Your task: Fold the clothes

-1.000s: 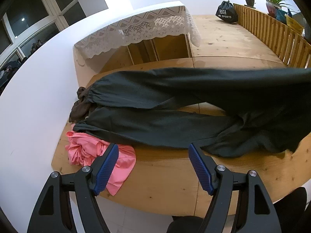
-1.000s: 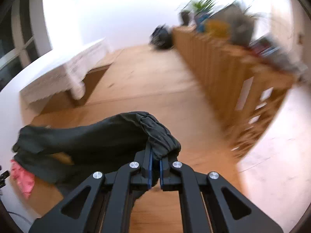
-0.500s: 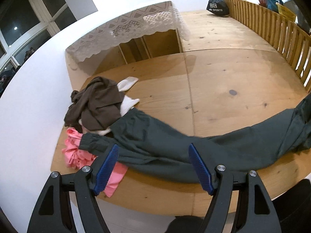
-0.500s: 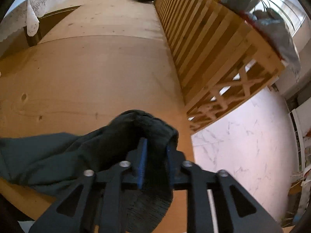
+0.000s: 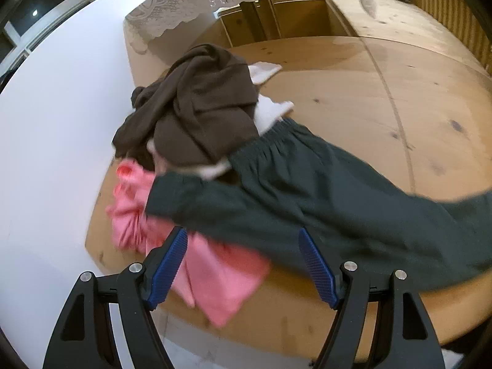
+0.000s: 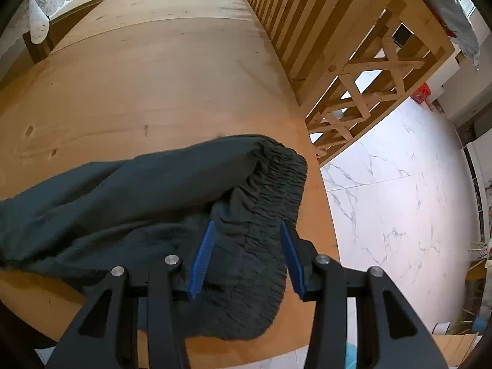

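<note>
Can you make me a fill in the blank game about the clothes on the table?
1. The long dark green trousers lie across a table made of ____.
2. The crumpled garment poking out under the trousers near the left gripper is ____ in colour.
3. The jaws of the right gripper are ____, so they no longer pinch the waistband.
4. The heap above the trousers' cuffs is topped by a ____ garment.

Missing words: wood; pink; open; brown

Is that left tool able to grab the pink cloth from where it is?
Probably yes: the left tool is open just above the pink cloth, whose near flap lies uncovered, though the dark trousers overlap its far part.
</note>
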